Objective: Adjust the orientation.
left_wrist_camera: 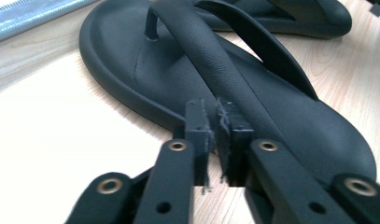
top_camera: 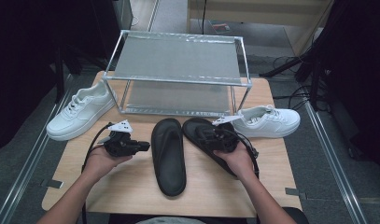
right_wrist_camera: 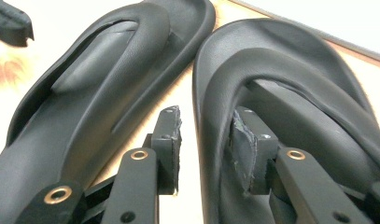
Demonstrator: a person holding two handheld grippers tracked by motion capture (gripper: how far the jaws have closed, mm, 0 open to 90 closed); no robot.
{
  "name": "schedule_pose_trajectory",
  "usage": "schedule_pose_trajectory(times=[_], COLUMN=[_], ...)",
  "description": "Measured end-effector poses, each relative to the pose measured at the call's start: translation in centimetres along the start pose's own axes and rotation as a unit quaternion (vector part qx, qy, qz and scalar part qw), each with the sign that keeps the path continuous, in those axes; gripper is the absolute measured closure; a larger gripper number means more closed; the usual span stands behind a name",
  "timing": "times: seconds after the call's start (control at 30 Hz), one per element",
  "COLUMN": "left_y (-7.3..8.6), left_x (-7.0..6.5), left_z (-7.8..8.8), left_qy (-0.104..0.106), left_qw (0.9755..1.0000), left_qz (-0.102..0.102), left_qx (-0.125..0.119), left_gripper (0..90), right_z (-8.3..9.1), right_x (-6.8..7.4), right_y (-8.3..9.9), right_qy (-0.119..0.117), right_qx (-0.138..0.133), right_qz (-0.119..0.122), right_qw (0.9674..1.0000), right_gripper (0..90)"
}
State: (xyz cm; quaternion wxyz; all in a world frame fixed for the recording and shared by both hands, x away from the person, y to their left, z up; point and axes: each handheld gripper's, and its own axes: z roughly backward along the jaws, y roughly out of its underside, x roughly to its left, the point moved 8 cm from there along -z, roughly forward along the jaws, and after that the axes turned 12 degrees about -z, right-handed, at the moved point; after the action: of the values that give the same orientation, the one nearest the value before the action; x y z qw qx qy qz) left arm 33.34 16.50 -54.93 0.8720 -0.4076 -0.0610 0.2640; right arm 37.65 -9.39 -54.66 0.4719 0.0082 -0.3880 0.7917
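Wood table (top_camera: 131, 186): black sandals (top_camera: 168, 154) lengthwise, toes toward rack (top_camera: 178, 74) (approx.)

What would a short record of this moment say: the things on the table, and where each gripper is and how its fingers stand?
table: wooden
rack: metal, two shelves, at the far edge
sneakers: white, one on either side of the rack
flip-flops: black pair, side by side in front of the rack
left gripper: shut, nothing between its fingers, at the edge of one flip-flop
right gripper: open, fingers astride the inner rim of the other flip-flop
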Motion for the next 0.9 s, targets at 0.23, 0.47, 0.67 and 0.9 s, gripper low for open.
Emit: schedule_pose_trajectory(times=[0.23, 0.47, 0.67, 0.9], left_y=[0.3, 0.4, 0.4, 0.2], left_x=[0.0, 0.2, 0.3, 0.0], left_z=[-1.3, -2.4, -3.0, -3.4], left_qy=[0.001, 0.008, 0.017, 0.021], left_qw=[0.9997, 0.9993, 0.9988, 0.9983], left_qz=[-0.021, -0.026, -0.025, -0.035], left_qx=[0.015, 0.027, 0.039, 0.041], left_gripper=[86.5, 86.3, 86.3, 86.3], right_z=[2.6, 2.5, 2.0, 1.3], right_x=[-0.1, -1.1, -1.0, -0.3], right_y=[0.2, 0.8, 1.6, 1.9], right_qy=[-0.01, 0.022, 0.038, 0.033], right_qx=[-0.007, 0.0, 0.015, 0.022], right_qz=[0.015, 0.023, 0.036, 0.043], right_qw=[0.9998, 0.9995, 0.9985, 0.9983], right_gripper=[90.0, 90.0, 90.0, 90.0])
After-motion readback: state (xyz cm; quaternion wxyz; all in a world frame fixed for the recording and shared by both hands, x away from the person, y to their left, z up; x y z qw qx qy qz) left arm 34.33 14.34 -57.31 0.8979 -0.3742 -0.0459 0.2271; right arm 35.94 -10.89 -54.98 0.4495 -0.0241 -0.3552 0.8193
